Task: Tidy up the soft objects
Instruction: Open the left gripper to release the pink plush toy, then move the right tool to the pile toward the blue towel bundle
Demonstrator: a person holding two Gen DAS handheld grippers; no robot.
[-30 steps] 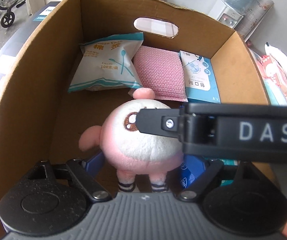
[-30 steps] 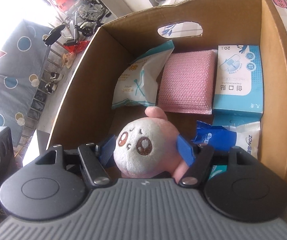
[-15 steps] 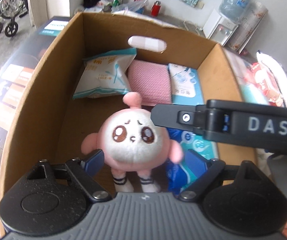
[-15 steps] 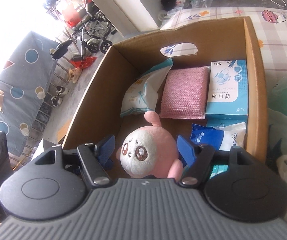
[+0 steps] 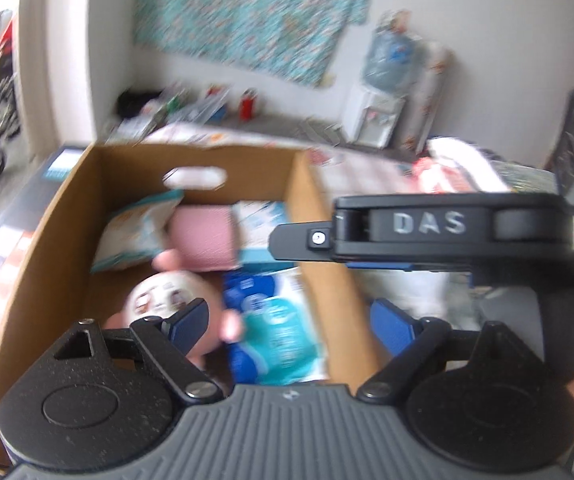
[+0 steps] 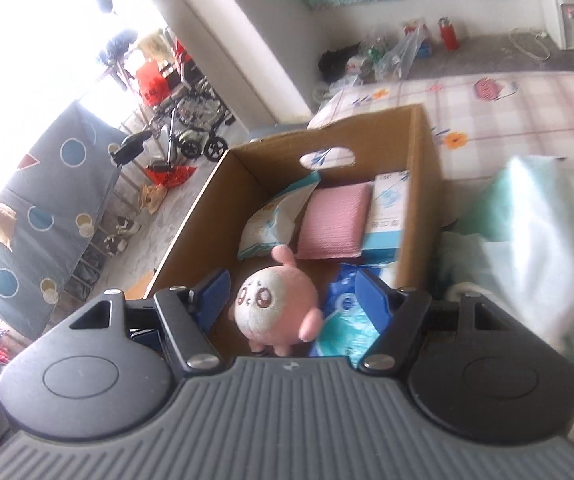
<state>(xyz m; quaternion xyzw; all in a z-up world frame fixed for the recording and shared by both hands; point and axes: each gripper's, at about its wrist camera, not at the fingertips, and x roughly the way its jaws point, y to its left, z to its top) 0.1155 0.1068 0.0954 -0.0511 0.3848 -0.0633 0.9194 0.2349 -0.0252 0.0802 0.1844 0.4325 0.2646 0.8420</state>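
Observation:
A pink and white plush toy (image 6: pixel 275 308) stands inside the cardboard box (image 6: pixel 195 232), near its front. My right gripper (image 6: pixel 293 288) hovers open above it, its blue pads well apart from the toy. In the blurred left wrist view my left gripper (image 5: pixel 289 320) is open too, above the box (image 5: pixel 39 260) and its right wall, with the plush toy (image 5: pixel 163 296) lower left. The box also holds a cotton swab bag (image 6: pixel 271 220), a pink sponge (image 6: pixel 335 224), a blue carton (image 6: pixel 387 208) and a blue-white pack (image 6: pixel 339 312). A black housing marked DAS (image 5: pixel 427 228) crosses the left view.
The box sits on a table with a patterned cloth (image 6: pixel 507 120). A pale green and white soft bundle (image 6: pixel 527 240) lies just right of the box. A wheelchair (image 6: pixel 191 120) and a spotted grey cover (image 6: pixel 47 200) stand off to the left, a water dispenser (image 5: pixel 383 92) by the far wall.
Both grippers have risen and pulled back from the box, so it looks smaller. The plush toy, earlier between the fingers, stays standing in the box. The left view has swung right.

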